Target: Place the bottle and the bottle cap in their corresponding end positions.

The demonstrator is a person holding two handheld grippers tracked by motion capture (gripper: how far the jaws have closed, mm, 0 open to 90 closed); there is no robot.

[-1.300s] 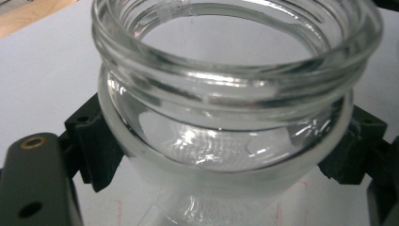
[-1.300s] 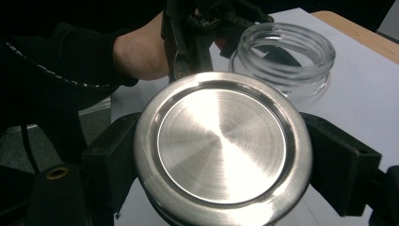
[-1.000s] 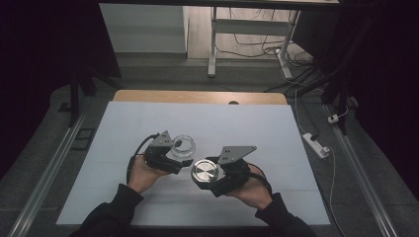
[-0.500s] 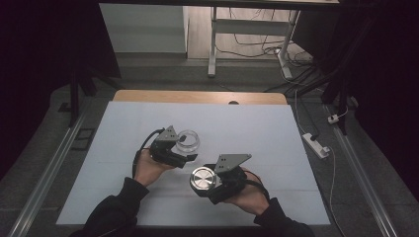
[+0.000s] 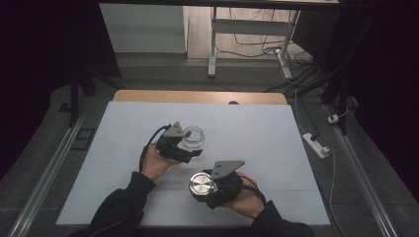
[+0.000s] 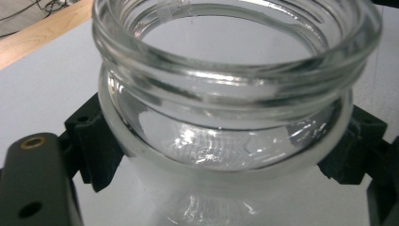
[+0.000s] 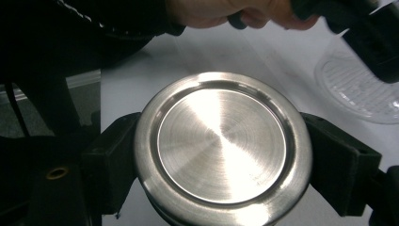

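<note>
Glass jar (image 6: 226,117) clamped at its neck between left gripper (image 5: 190,146) jaws; steel lid (image 7: 221,150) pinched edge-on in right gripper (image 5: 205,190). Jar base cut off.

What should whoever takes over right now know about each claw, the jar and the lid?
Left claw: shut on the glass jar, gripping it below the threaded rim. The jar is open and looks empty, held over the white table.
Right claw: shut on the metal lid, one jaw on each side of its rim, nearer the person than the jar.
Done: lid and jar are apart, each in its own claw.
Left: probably either set both down or bring the lid to the jar's mouth; the frames do not say which. Keep both grips firm, as glass and smooth metal may slip.
</note>
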